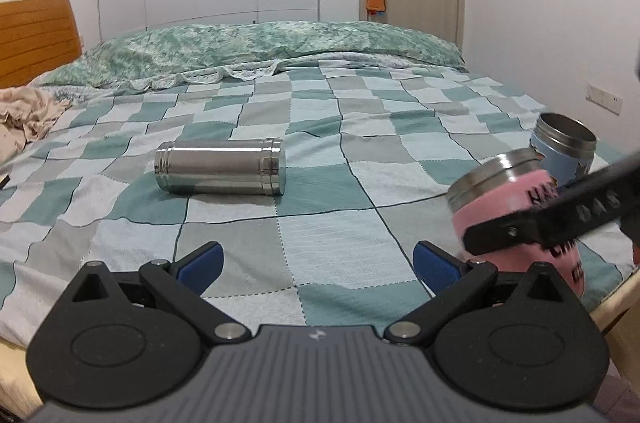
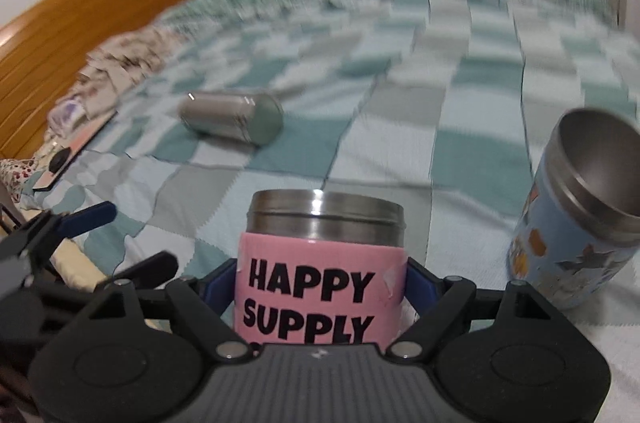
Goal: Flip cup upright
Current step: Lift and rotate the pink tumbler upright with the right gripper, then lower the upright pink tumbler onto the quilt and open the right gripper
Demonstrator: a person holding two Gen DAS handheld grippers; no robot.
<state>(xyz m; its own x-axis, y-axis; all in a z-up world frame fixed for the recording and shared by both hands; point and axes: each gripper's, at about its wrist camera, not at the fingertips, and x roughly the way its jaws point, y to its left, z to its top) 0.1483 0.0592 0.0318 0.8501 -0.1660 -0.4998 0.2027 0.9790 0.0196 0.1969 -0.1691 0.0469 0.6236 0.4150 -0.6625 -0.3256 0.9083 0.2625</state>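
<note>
1. Left wrist view: the left gripper [image 1: 318,261] hovers over the checked bedspread [image 1: 320,151] with its blue pads spread wide apart and nothing between them.
2. A plain steel cup [image 1: 221,166] lies on its side on the bed, well ahead of the gripper.
3. At right, the right gripper [image 1: 516,219] clamps the pink cup [image 1: 516,191], which is tilted with its steel rim toward upper left. A blue cup [image 1: 562,149] stands just behind it, mouth up.
4. Right wrist view: the right gripper [image 2: 322,287] is closed on the pink cup [image 2: 322,263], lettered "HAPPY SUPPLY".
5. The blue cup [image 2: 576,223] stands at right, open mouth up; the steel cup [image 2: 232,121] lies farther off.
</note>
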